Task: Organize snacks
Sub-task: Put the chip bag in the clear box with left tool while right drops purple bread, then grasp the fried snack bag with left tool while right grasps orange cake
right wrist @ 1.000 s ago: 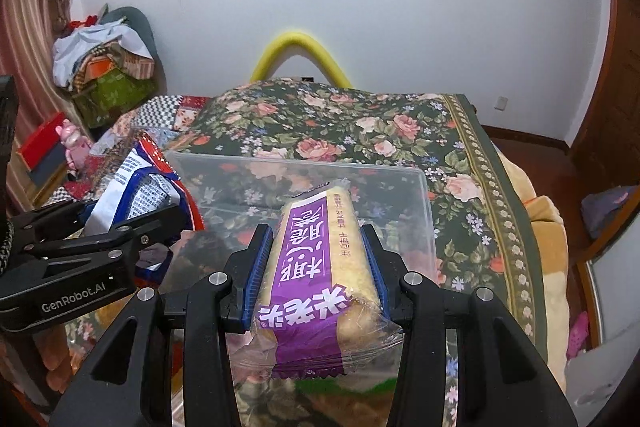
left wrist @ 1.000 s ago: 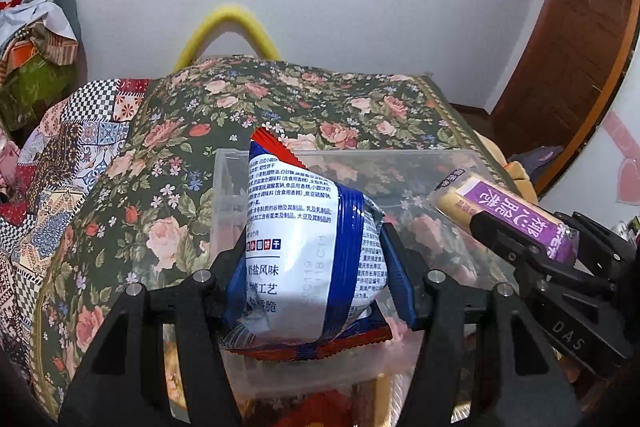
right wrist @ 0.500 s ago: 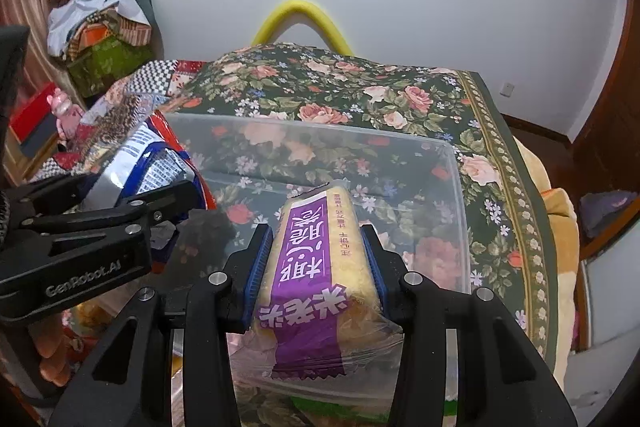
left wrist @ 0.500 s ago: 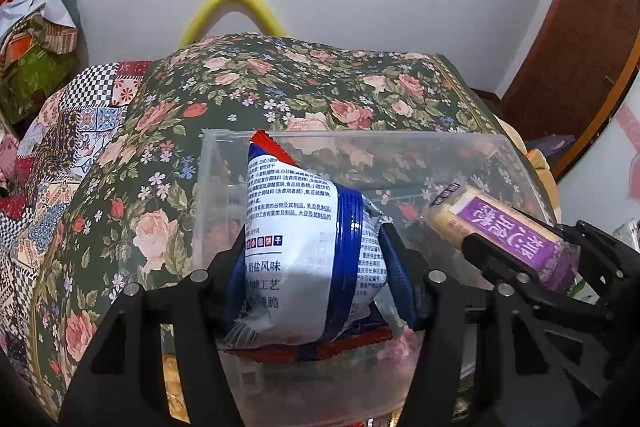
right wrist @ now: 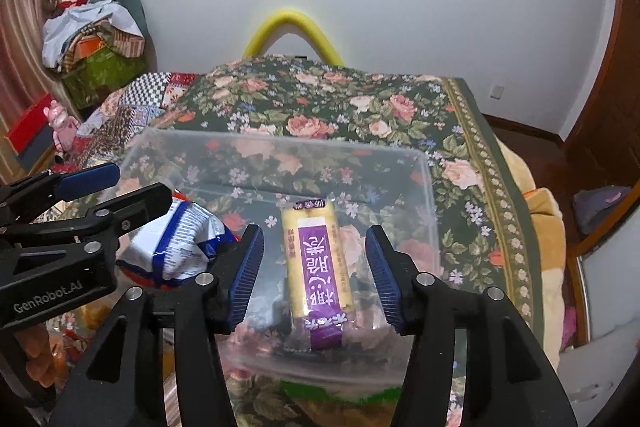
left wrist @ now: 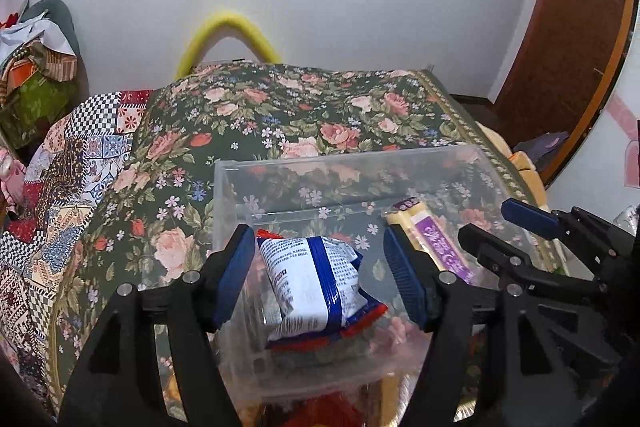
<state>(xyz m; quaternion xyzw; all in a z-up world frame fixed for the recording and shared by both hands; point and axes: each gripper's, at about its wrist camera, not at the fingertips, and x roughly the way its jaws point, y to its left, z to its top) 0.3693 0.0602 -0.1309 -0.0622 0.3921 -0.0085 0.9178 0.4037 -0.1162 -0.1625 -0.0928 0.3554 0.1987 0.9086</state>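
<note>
In the clear box [left wrist: 432, 153]: two snacks lie on its floor, side by side but not touching.
Blue and white bag [left wrist: 314, 287]: it sits on the left side of the box, a bit puffed up and tilted, with a red edge poking out below.
Purple and yellow bar [right wrist: 318, 267]: it lies flat on the right side, pointing from front to back.
Left gripper [left wrist: 320, 279]: its jaws are spread wide, one on each side of the bag, and they do not touch it.
Right gripper [right wrist: 316, 275]: its jaws are wide too, with the bar lying loose between them.
Where the box is: on the flowery bedspread [right wrist: 312, 99].
Step now, I think: both snacks look dropped off, so the job is to pull back.
How to do it well: keep the jaws wide and lift straight up, so no finger hooks a wrapper. Stay off the box walls so the box does not slide. Keep the two grippers apart, since they hang close together.
What is left: more snacks may wait near the front, but that part is too blurry to tell.
</note>
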